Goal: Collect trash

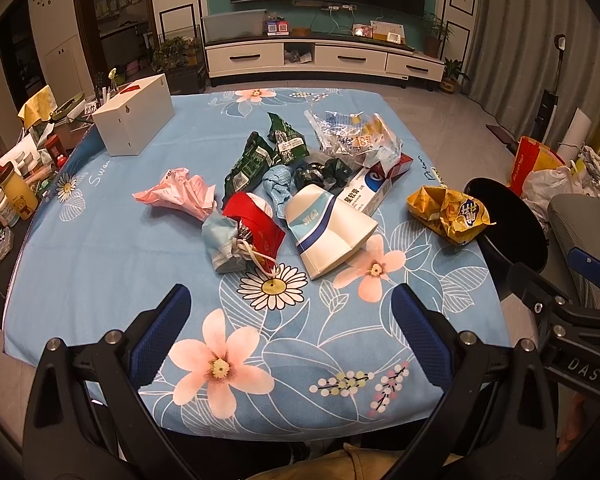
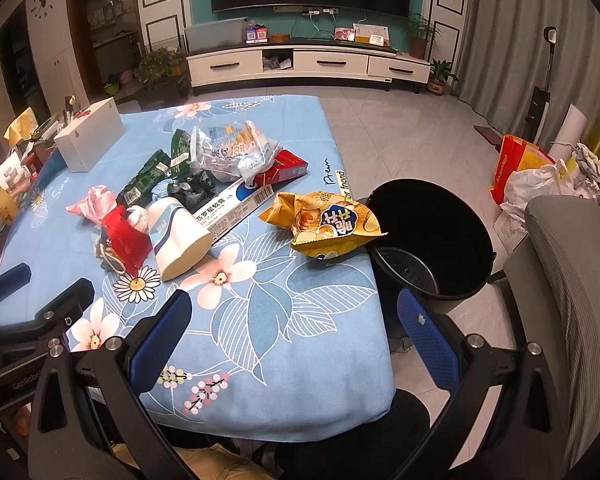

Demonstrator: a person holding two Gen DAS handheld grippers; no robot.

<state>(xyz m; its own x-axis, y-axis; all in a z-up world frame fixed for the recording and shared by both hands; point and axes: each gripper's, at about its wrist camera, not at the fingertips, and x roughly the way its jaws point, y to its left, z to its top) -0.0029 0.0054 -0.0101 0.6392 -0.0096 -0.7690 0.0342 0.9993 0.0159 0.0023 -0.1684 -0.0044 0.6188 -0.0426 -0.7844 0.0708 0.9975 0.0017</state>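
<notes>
A heap of trash lies mid-table on the blue floral cloth (image 1: 100, 248): a crushed paper cup (image 1: 332, 232) (image 2: 178, 236), pink paper (image 1: 178, 194), a red wrapper (image 1: 256, 220), green packets (image 1: 252, 160), a toothpaste box (image 1: 370, 190) and clear plastic bags (image 1: 356, 136). A yellow chip bag (image 1: 448, 212) (image 2: 328, 224) lies at the table's right edge beside a black bin (image 2: 428, 236) on the floor. My left gripper (image 1: 292, 332) is open and empty near the front edge. My right gripper (image 2: 296, 332) is open and empty over the front right corner.
A white box (image 1: 134, 118) stands at the table's back left. Bottles and clutter (image 1: 12, 196) fill a side surface on the left. A grey chair (image 2: 568, 280) and bags (image 2: 532, 176) stand right of the bin.
</notes>
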